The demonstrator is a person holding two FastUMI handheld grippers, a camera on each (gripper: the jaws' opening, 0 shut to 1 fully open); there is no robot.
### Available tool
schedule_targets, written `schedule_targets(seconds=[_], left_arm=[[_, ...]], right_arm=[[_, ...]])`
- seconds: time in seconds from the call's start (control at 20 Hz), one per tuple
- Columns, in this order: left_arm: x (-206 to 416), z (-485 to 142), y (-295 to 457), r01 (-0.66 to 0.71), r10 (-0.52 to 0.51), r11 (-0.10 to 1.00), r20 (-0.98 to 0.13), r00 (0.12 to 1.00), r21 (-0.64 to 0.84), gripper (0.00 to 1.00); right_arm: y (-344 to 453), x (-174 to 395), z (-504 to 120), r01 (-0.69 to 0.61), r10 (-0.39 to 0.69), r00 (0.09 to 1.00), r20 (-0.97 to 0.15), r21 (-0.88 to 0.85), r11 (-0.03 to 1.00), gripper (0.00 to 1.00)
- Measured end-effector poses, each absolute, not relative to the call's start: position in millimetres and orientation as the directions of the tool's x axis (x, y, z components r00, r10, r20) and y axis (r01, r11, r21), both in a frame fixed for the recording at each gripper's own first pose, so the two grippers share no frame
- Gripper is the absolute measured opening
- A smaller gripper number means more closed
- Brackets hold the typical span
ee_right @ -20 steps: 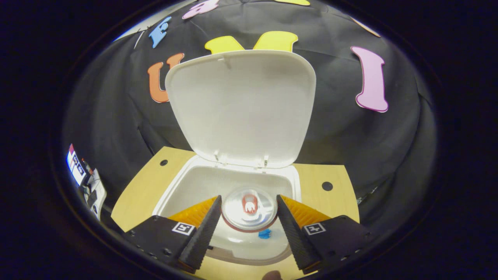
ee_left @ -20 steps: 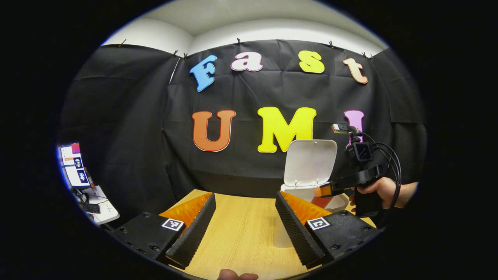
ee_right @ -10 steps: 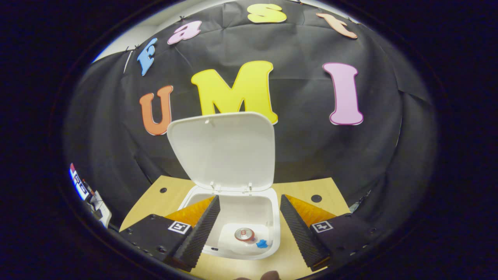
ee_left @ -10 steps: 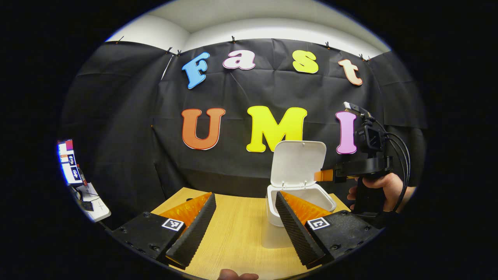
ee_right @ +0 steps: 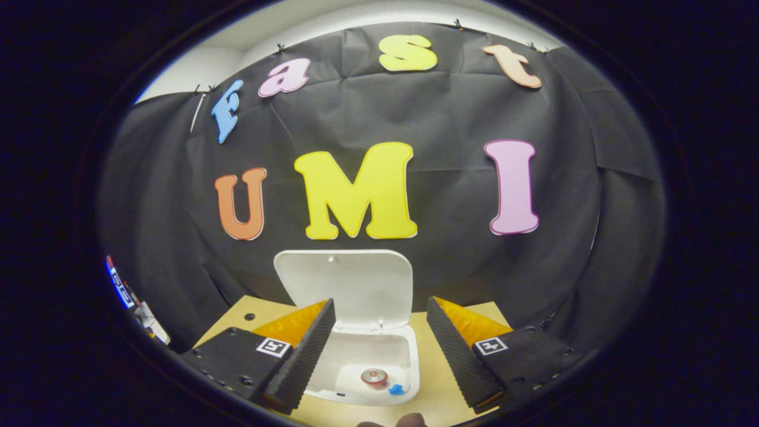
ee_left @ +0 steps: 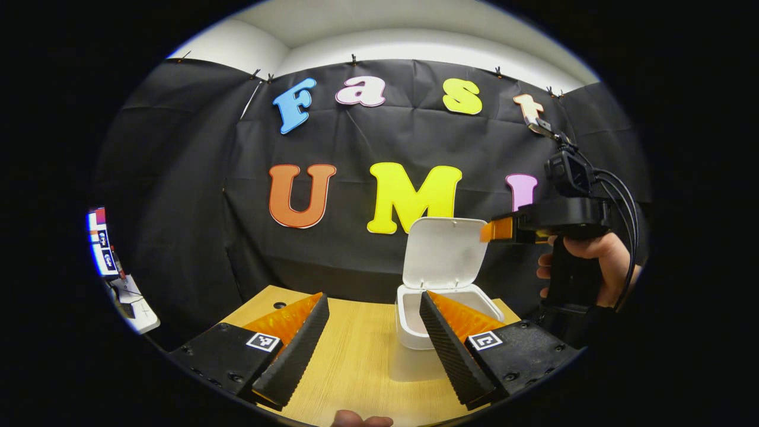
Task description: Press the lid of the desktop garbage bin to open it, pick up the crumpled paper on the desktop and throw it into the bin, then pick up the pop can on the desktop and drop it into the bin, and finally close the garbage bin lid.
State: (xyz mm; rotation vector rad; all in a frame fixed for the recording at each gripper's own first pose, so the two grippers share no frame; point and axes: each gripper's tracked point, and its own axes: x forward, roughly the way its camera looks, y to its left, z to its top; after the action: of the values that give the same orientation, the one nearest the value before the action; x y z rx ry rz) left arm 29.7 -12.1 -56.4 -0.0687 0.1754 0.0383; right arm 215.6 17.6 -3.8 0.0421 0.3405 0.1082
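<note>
Pop can [ee_right: 374, 376] inside open bin [ee_right: 362, 370], below right tool [ee_right: 379, 344], fingers apart, empty; left tool [ee_left: 373, 338] likewise apart

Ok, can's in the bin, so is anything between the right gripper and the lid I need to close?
Nothing visible. The right gripper is open and empty above the garbage bin, and the raised lid stands upright just beyond it. The pop can lies at the bottom, below the rim.
</note>
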Motion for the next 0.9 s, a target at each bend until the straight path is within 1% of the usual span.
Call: schedule_targets(seconds=[0.05, 0.1, 0.15, 0.2, 0.25, 0.55, 0.6, 0.65, 0.75, 0.8, 0.9], left_arm=[[30.7, -57.9, -9.4, -0.054, 0.041, 0.996, -0.179, 0.983, -0.069, 0.99], [30.9, -58.2, -7.3, -0.060, 0.046, 0.996, -0.179, 0.983, -0.073, 0.99], [30.8, -55.8, -5.5, -0.066, 0.052, 0.995, -0.176, 0.983, -0.073, 0.99], [31.4, -54.4, -2.0, -0.072, 0.059, 0.995, -0.170, 0.984, -0.071, 0.99], [30.7, -50.8, 1.2, -0.078, 0.066, 0.995, -0.163, 0.984, -0.068, 0.99], [28.0, -40.5, 20.9, -0.126, 0.116, 0.989, -0.133, 0.984, -0.072, 0.99], [28.0, -39.5, 22.4, -0.130, 0.119, 0.989, -0.132, 0.984, -0.074, 0.99], [27.6, -40.2, 24.0, -0.134, 0.124, 0.988, -0.133, 0.983, -0.072, 0.99], [26.6, -39.2, 30.2, -0.145, 0.136, 0.987, -0.133, 0.982, -0.063, 0.99], [27.6, -39.6, 32.6, -0.150, 0.141, 0.987, -0.133, 0.981, -0.061, 0.99], [28.2, -40.6, 36.7, -0.158, 0.149, 0.986, -0.139, 0.979, -0.060, 0.99]], right_arm=[[19.5, 217.6, 4.5, -0.100, 0.111, 0.943, -0.314, 0.050, 0.994, 0.96], [22.3, 219.1, 7.7, -0.104, 0.115, 0.946, -0.303, 0.052, 0.993, 0.94], [26.9, 220.9, 13.5, -0.109, 0.120, 0.947, -0.297, 0.052, 0.993, 0.96], [32.1, 225.0, 18.1, -0.114, 0.122, 0.949, -0.291, 0.045, 0.992, 0.93], [37.1, 231.3, 22.8, -0.119, 0.125, 0.951, -0.284, 0.036, 0.992, 0.96], [64.1, 263.3, 30.7, -0.153, 0.160, 0.946, -0.281, 0.047, 0.987, 0.96], [64.7, 270.4, 30.2, -0.149, 0.158, 0.946, -0.282, 0.053, 0.987, 0.94], [63.8, 277.8, 30.0, -0.139, 0.147, 0.948, -0.282, 0.049, 0.989, 0.94], [61.6, 290.4, 27.7, -0.118, 0.125, 0.952, -0.280, 0.041, 0.992, 0.99], [61.6, 296.0, 26.0, -0.110, 0.117, 0.952, -0.283, 0.041, 0.993, 0.96], [61.6, 304.4, 22.2, -0.099, 0.108, 0.951, -0.290, 0.043, 0.994, 0.96]])
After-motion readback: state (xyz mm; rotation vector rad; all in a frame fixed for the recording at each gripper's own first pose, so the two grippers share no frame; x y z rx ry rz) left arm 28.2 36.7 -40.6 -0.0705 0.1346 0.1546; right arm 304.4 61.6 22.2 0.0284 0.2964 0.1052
